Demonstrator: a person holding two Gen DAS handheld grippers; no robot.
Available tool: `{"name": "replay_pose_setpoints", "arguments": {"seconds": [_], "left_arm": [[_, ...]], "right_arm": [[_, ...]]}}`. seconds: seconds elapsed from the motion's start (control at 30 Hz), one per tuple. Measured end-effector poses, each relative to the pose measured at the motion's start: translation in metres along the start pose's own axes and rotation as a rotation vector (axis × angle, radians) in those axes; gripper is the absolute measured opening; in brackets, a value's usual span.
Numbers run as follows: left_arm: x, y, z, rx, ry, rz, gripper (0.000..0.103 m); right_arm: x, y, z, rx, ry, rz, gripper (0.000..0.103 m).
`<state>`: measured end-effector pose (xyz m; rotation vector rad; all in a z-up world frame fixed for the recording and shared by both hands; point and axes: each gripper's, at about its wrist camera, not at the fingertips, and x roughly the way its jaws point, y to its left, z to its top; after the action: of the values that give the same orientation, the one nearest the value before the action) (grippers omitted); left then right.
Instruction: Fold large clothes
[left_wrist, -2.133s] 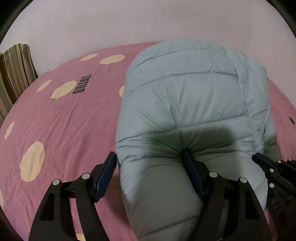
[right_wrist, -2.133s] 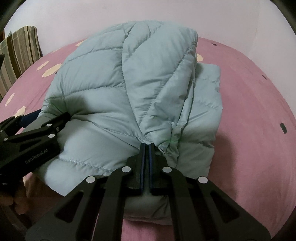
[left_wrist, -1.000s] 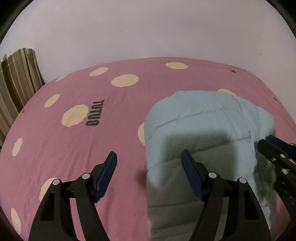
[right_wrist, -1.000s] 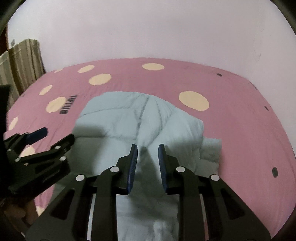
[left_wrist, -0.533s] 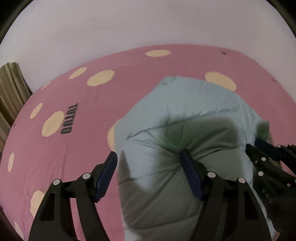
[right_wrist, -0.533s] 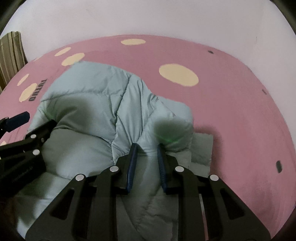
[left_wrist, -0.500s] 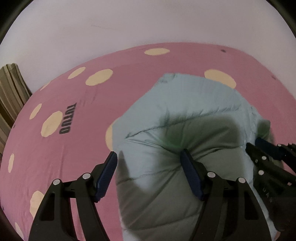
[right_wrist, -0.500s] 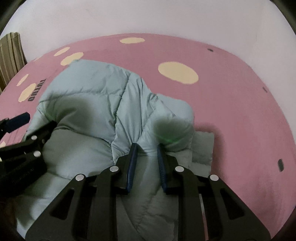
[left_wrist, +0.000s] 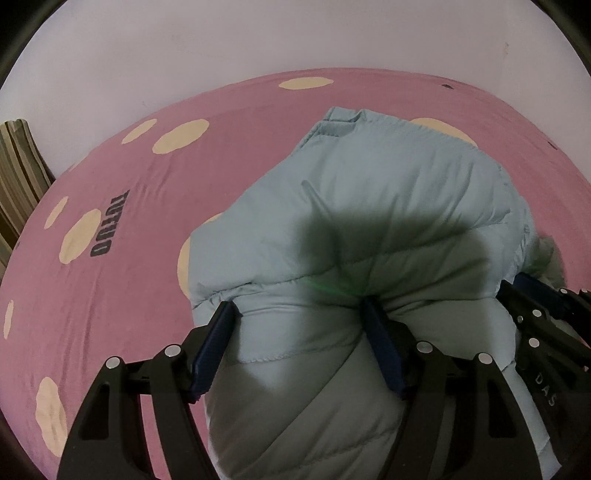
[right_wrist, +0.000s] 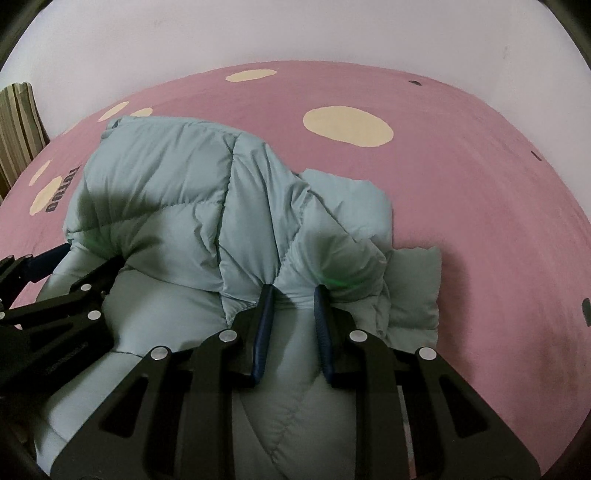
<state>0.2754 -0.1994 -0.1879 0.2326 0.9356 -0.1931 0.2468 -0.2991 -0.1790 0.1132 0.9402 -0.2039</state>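
Both the left gripper (left_wrist: 299, 314), spread wide, and the right gripper (right_wrist: 293, 295), narrow, clamp the puffy jacket (right_wrist: 177, 206) amid bare pink bed (right_wrist: 480, 184).

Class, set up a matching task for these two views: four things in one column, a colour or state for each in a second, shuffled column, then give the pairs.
Things
1. jacket
2. bedsheet
3. left claw
4. right claw

Colours or states
A. pink with cream spots
B. narrow grip on a pinched fold
C. pale blue, quilted
D. wide grip around a thick roll

Pairs: 1-C, 2-A, 3-D, 4-B
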Motion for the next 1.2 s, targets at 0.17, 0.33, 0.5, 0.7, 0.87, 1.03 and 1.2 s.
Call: {"name": "replay_pose_setpoints", "arguments": {"seconds": [0.17,0.33,0.5,0.7,0.87,1.03,1.2], "left_arm": [[-0.0009,-0.004,-0.0054,0.005,-0.041,0.027,0.071],[-0.0001,-0.0042,-0.0073,-0.001,-0.053,0.026,0.071],[0.0004,-0.0035,-0.0088,-0.012,-0.057,0.016,0.072],[0.0006,-0.0021,-0.0073,-0.012,-0.053,0.014,0.072],[0.0004,-0.0002,-0.0059,-0.015,-0.053,0.012,0.072],[-0.0023,0.0006,-0.0043,-0.015,-0.05,0.012,0.072],[-0.007,0.0042,-0.0022,-0.033,-0.043,0.022,0.077]], "right_arm": [[-0.0015,-0.0001,-0.0033,0.002,-0.023,0.002,0.021],[-0.0016,-0.0005,-0.0041,0.003,-0.031,0.001,0.021],[-0.002,-0.0001,-0.0048,0.0,-0.036,-0.004,0.021],[-0.0028,0.0021,-0.0047,-0.011,-0.039,-0.024,0.021],[-0.0035,0.0064,-0.0049,-0.027,-0.043,-0.047,0.021],[-0.0045,0.0061,-0.0043,-0.032,-0.05,-0.05,0.023],[-0.0077,0.0045,-0.0059,-0.024,-0.059,-0.041,0.024]]}}
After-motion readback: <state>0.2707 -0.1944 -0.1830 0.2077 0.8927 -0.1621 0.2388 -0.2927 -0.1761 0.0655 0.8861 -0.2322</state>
